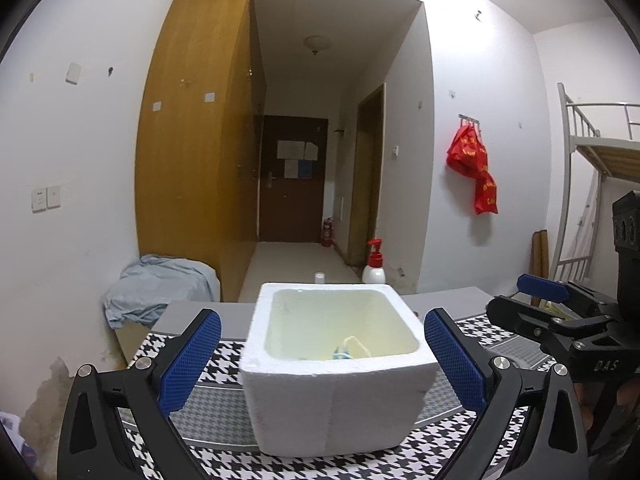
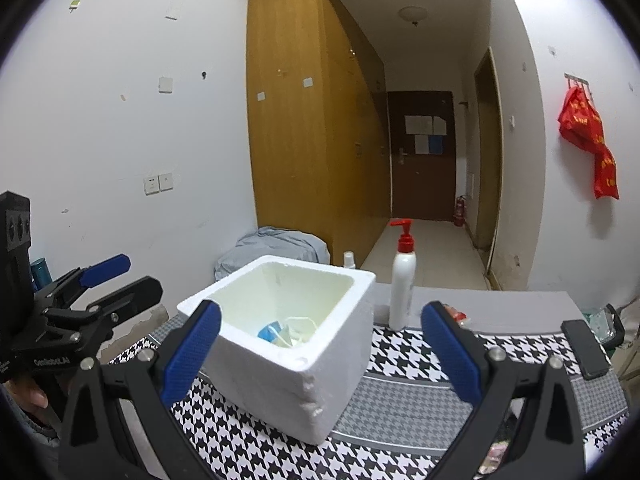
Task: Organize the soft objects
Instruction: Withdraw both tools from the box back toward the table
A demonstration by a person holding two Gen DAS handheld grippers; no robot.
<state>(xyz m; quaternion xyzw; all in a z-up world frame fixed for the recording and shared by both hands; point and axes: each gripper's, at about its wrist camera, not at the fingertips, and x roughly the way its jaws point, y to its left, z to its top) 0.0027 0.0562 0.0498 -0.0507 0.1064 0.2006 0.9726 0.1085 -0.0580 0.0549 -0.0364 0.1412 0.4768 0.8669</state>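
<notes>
White-walled room, wood wardrobe [image 1: 196, 128] and hallway with a brown door [image 1: 292, 180] behind; houndstooth cloth [image 2: 404, 364] covers the table.

White foam box [image 1: 336, 364] sits on the cloth, open top. Soft items lie at its bottom: left view shows only a sliver of white loop and blue [image 1: 346, 350] over the near wall. Right view looks in deeper: a blue piece [image 2: 269, 331] and white stringy material [image 2: 298, 330], exact kind unclear.

Left gripper [image 1: 322, 356] is spread wide, blue pads either side of the box, not touching it, nothing held. Right gripper [image 2: 320, 344] is also spread wide and empty, box between and beyond its pads, left pad overlapping the box's near corner in view; contact cannot be told.

Right view only: full white pump bottle [image 2: 402, 280] with red top, standing just behind-right of the box; small spray bottle [image 2: 349, 260] behind the box; black phone [image 2: 584, 354] on the cloth at right; red packet [image 2: 456, 314] partly hidden by the right pad; a fingertip [image 2: 34, 396] under the left gripper's body.

Left view only: bunk bed frame [image 1: 592, 140] at right. Both show the grey cloth heap [image 1: 160, 284], red bag [image 1: 474, 164] on a wall hook, fire extinguisher [image 1: 328, 232].

Writing: "D.A.S" on the right gripper's body in left view; "GenRobot.AI" on the left gripper's body in right view. Yellow print on the red bag is unreadable.
</notes>
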